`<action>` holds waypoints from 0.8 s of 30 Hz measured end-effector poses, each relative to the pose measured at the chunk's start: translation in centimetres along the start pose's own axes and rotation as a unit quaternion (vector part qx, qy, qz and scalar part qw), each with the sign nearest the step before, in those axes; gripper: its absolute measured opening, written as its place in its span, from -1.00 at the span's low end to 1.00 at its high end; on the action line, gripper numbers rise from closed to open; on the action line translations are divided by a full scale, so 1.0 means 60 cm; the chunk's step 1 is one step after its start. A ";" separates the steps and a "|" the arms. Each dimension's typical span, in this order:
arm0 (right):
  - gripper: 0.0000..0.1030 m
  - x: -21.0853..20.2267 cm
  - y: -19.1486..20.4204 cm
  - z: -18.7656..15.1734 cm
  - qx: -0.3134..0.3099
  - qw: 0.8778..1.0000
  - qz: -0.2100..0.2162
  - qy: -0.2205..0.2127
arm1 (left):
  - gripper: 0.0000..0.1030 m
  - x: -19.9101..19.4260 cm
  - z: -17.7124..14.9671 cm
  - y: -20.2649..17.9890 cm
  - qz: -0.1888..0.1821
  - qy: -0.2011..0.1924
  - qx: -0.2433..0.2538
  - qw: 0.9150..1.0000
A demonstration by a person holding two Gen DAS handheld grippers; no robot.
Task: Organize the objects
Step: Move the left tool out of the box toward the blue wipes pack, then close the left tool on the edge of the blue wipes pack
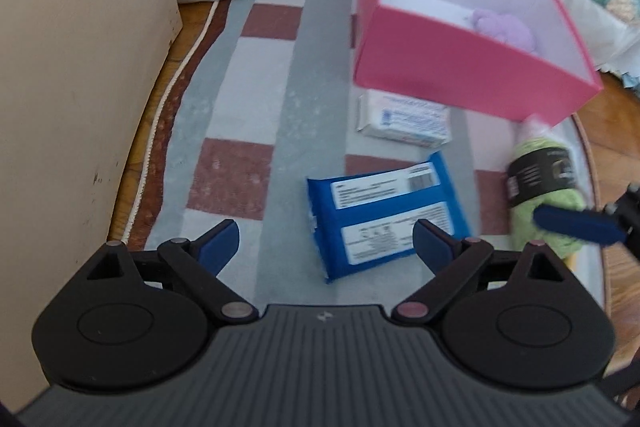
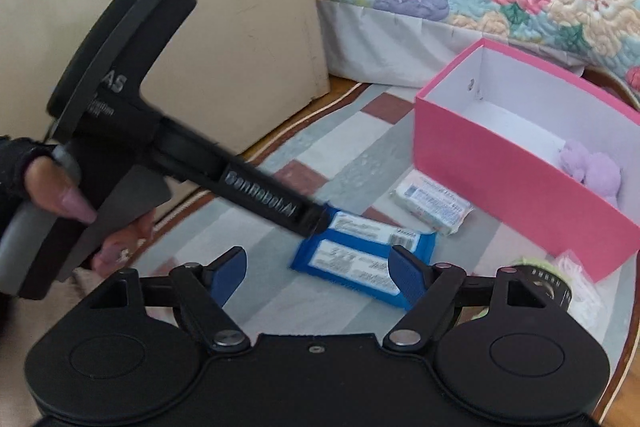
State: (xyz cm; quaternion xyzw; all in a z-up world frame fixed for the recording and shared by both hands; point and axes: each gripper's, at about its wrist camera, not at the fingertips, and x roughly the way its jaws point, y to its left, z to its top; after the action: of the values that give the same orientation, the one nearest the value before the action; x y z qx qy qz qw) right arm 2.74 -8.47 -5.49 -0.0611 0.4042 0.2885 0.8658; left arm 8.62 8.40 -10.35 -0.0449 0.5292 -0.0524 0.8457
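While both grippers hover with fingers spread apart and empty, the blue packet (image 1: pixel 386 217) lies flat on the striped mat (image 1: pixel 248 115), just ahead of the left gripper (image 1: pixel 326 243), long axis crosswise. Right gripper (image 2: pixel 318 273) sits close too. Beyond stand a white soap bar (image 1: pixel 404 121) and the pink box (image 1: pixel 472 75); green yarn (image 1: pixel 544 187) lies rightward.

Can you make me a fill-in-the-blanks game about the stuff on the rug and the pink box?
1. The fluffy purple toy lies inside the open ____ cardboard box.
2. The flat blue plastic packet lies on the striped ____, outside the box.
3. The small white wrapped bar lies between the blue packet and the ____.
4. The left gripper has its jaws ____ and holds nothing.

Missing words: pink; rug; box; open
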 end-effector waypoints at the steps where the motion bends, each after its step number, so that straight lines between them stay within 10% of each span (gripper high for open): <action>1: 0.59 0.007 -0.004 -0.002 0.003 1.000 -0.009 0.002 | 0.84 0.007 -0.003 0.004 0.000 -0.008 -0.007 1.000; 13: 0.58 0.074 -0.069 -0.021 0.099 0.993 -0.034 0.060 | 0.83 0.079 -0.003 0.008 0.006 0.018 -0.019 1.000; 19: 0.58 0.098 -0.032 -0.018 0.037 0.996 -0.045 0.073 | 0.76 0.103 -0.011 0.009 0.006 0.047 -0.031 0.998; 24: 0.48 0.138 -0.070 -0.031 0.089 0.991 -0.062 0.073 | 0.43 0.108 -0.008 0.020 -0.012 0.037 -0.063 0.997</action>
State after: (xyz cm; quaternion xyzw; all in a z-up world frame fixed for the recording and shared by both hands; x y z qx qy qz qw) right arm 8.03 -8.86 -13.33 -0.0295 0.4856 0.1920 0.8524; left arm 11.04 8.68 -16.50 -0.1029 0.5618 -0.0309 0.8203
